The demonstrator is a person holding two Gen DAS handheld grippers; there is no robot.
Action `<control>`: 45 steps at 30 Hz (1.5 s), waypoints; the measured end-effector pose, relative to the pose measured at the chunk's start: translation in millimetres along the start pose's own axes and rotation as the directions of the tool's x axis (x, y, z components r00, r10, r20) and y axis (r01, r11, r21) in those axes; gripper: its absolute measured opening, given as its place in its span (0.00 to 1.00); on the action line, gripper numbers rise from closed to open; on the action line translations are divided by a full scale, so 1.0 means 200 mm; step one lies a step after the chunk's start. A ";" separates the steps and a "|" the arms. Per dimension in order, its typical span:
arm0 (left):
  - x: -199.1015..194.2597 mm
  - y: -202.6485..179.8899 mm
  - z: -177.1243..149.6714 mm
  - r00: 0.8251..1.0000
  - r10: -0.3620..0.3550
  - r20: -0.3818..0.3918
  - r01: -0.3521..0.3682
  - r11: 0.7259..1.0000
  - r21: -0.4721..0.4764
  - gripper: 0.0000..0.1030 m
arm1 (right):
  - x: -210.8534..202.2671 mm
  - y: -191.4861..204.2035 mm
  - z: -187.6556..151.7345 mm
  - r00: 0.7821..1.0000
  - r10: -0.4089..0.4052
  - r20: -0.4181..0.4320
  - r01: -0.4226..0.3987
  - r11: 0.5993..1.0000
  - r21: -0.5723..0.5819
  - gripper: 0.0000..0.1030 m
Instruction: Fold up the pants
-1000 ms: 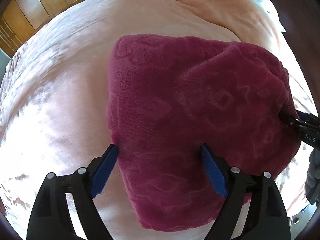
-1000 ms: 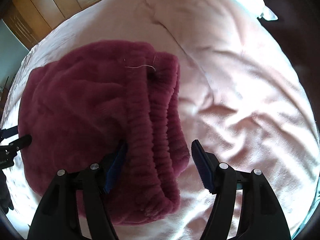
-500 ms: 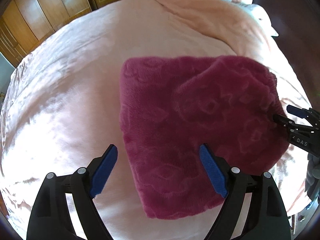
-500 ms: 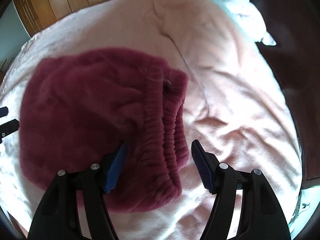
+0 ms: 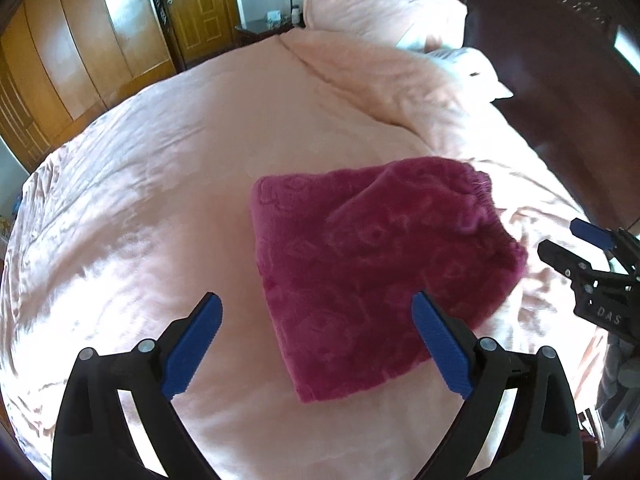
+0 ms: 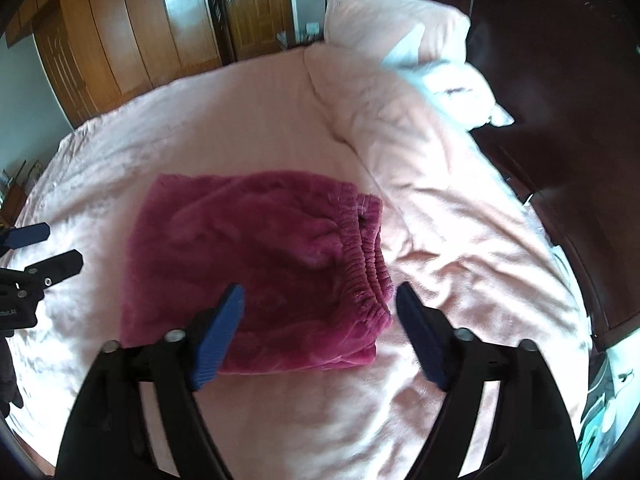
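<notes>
The magenta fleece pants [image 5: 372,264] lie folded into a thick square on the pink bed cover [image 5: 160,200]. In the right wrist view the pants [image 6: 260,264] show their ribbed elastic waistband [image 6: 366,264] along the right edge. My left gripper [image 5: 316,322] hangs above the folded pile's near left edge; its jaws are opening and hold nothing. My right gripper [image 6: 318,312] hovers above the waistband end, jaws also opening, with nothing pressed between the pads. Each gripper shows in the other's view: the right gripper [image 5: 564,240] at the right edge, the left gripper [image 6: 44,246] at the left edge.
Pink pillows [image 5: 380,12] and a pale blue one [image 5: 468,68] lie at the head of the bed against a dark wooden headboard [image 6: 560,60]. Wooden wardrobe doors [image 5: 80,40] stand beyond the far side. The bed's edge runs near the right gripper.
Both grippers have risen and drawn back from the pants, which now look smaller and lie free. The right gripper's pads no longer straddle the waistband closely; both jaws stand wider.
</notes>
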State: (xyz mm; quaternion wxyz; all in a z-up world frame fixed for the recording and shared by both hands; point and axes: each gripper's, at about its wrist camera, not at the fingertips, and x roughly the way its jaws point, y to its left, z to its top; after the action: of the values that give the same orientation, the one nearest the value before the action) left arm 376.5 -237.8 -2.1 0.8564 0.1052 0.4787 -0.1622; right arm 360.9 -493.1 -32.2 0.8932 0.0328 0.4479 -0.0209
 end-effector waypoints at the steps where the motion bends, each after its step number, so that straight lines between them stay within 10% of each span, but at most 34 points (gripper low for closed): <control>1: -0.04 0.00 0.00 1.000 -0.002 0.010 0.002 1.000 0.003 0.92 | -0.04 0.01 -0.01 1.000 -0.003 0.013 0.003 1.000 0.003 0.84; 6: -0.19 -0.03 -0.01 0.998 0.009 0.061 -0.010 1.000 0.023 0.95 | -0.23 0.05 -0.03 0.998 -0.019 0.061 0.018 1.000 0.020 0.97; 22: -0.59 -0.04 -0.02 0.964 0.167 0.209 -0.165 0.986 -0.027 0.95 | -0.53 0.20 -0.07 0.984 -0.097 0.149 0.093 0.995 0.036 0.97; 45: -0.40 -0.02 -0.06 0.995 -0.006 0.100 0.007 1.000 -0.009 0.95 | -0.35 0.28 -0.06 0.990 -0.106 0.090 0.109 0.994 -0.031 0.97</control>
State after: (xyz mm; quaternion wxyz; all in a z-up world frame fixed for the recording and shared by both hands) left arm 325.7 -223.1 60.0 0.8793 0.0916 0.4363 -0.1678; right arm 312.4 -435.4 19.2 0.9101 -0.0084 0.4095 -0.0624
